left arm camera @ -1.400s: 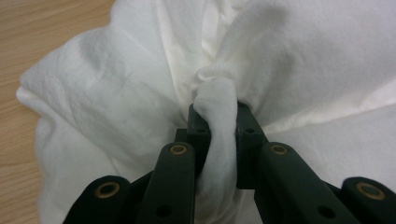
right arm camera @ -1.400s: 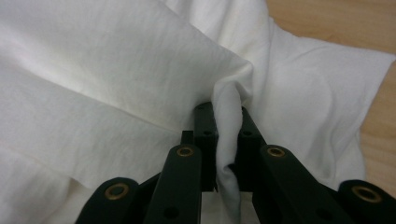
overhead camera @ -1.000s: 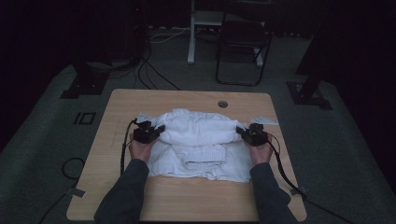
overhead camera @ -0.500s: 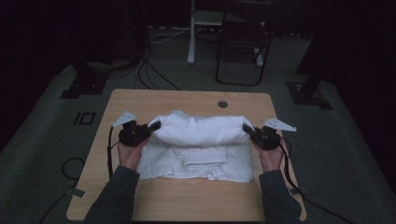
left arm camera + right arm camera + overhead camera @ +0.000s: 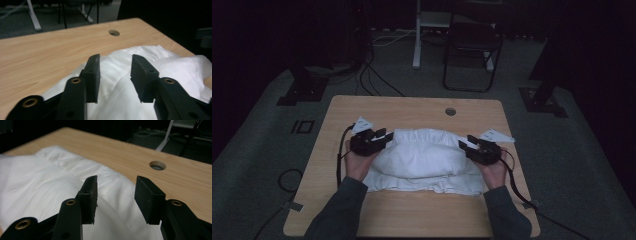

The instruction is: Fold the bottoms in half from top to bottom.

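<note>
White cloth (image 5: 424, 160), a soft crumpled fabric bundle folded over on itself, lies in the middle of the light wooden table (image 5: 412, 107), its lower layer spread flat toward my edge and a puffed fold heaped on top. Nearest me, my forearms in dark sleeves come up from the bottom of the high view, one to each end of the bundle, which makes sense for a wide piece: taking it at both ends keeps the fold even.

My left hand-held gripper (image 5: 382, 136) sits at the left end of the cloth, and its jaws have just been opening. In the left gripper view they stand moderately apart, with the fabric (image 5: 140, 75) lying beyond and below the gap and nothing pinched between the pads. My right hand-held gripper (image 5: 469, 145) mirrors it at the right end; its jaws have also just been opening, and in the right gripper view they are parted with the cloth (image 5: 45, 190) under them, not clamped. I read that as a release: the folded-over layer has been laid down and both ends let go together so it settles without twisting.

Further out, the table's far half is bare wood with a round cable hole (image 5: 450, 111) near the back edge. Beyond that, on the dark floor, stands a black folding chair (image 5: 472, 55) and a white stand leg (image 5: 417, 35), with cables trailing, well clear of the work.
</note>
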Tool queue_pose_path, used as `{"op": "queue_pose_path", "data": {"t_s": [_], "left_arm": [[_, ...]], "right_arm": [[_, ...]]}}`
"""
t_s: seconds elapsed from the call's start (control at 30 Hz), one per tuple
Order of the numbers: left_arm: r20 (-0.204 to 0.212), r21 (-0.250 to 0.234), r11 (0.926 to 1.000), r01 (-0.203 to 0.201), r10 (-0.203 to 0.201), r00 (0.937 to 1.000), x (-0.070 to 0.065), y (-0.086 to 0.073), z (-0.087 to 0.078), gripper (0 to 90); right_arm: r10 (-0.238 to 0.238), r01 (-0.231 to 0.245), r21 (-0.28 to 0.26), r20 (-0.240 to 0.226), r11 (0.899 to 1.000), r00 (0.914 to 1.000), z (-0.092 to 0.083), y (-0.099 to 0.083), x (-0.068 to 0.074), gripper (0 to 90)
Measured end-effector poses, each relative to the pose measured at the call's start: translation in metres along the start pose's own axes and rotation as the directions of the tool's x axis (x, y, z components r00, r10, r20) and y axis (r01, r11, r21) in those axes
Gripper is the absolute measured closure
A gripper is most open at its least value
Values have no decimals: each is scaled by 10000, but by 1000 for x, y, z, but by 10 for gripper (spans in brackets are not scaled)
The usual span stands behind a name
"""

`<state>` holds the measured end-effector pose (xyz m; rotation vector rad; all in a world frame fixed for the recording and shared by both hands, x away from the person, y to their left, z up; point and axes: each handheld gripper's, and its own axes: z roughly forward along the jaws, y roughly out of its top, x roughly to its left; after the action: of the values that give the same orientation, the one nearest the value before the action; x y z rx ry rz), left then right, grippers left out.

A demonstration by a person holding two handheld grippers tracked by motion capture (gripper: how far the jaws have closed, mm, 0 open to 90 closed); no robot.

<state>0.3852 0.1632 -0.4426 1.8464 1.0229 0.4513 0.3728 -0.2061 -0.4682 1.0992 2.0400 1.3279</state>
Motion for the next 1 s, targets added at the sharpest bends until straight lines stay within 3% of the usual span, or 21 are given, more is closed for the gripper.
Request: {"op": "queue_pose_path", "data": {"t_s": [0.07, 0.1, 0.13, 0.27, 0.37, 0.47, 0.6, 0.67, 0.77, 0.87, 1.0], "left_arm": [[-25, 266, 9996, -94, 95, 10000, -2, 0, 8, 626], [-198, 1403, 9898, -242, 273, 9994, -6, -7, 34, 631], [-218, 1764, 9841, -195, 238, 9995, -6, -13, 43, 641], [366, 2258, 9741, 130, -218, 9991, -6, -43, 50, 692], [512, 2245, 9745, -7, -111, 9986, -11, -61, 43, 692], [588, 1927, 9812, -86, -28, 9983, -15, -76, 30, 689], [188, 1819, 9823, -445, 417, 9990, -18, -93, 15, 683], [-72, 2090, 9768, -464, 490, 9988, -17, -103, 13, 685], [-170, 2323, 9691, -825, 889, 9959, -16, -114, 15, 690], [-273, 2181, 9721, -866, 948, 9951, -17, -118, 16, 693], [-332, 1881, 9794, -736, 813, 9961, -17, -121, 15, 689]], "right_arm": [[-185, 181, 440, 88, 9989, 9998, 18, 3, 8, 542], [-367, 357, 932, 93, 9950, 9993, 35, 2, 14, 540], [-407, 391, 1168, 120, 9924, 9991, 41, 1, 15, 540], [-414, 406, 1734, 11, 9840, 9991, 48, -16, 20, 552], [-458, 483, 1748, -182, 9834, 9988, 37, -34, 24, 556], [-473, 507, 1697, -239, 9842, 9986, 26, -47, 28, 558], [-791, 805, 1814, -150, 9801, 9968, 15, -64, 32, 571], [-930, 923, 1938, -58, 9767, 9957, 14, -72, 33, 576], [-826, 846, 2121, -183, 9736, 9964, 19, -83, 33, 584], [-734, 758, 2245, -190, 9715, 9971, 24, -87, 34, 589], [-91, 203, 2107, -541, 9773, 9985, 26, -93, 27, 590]]}}
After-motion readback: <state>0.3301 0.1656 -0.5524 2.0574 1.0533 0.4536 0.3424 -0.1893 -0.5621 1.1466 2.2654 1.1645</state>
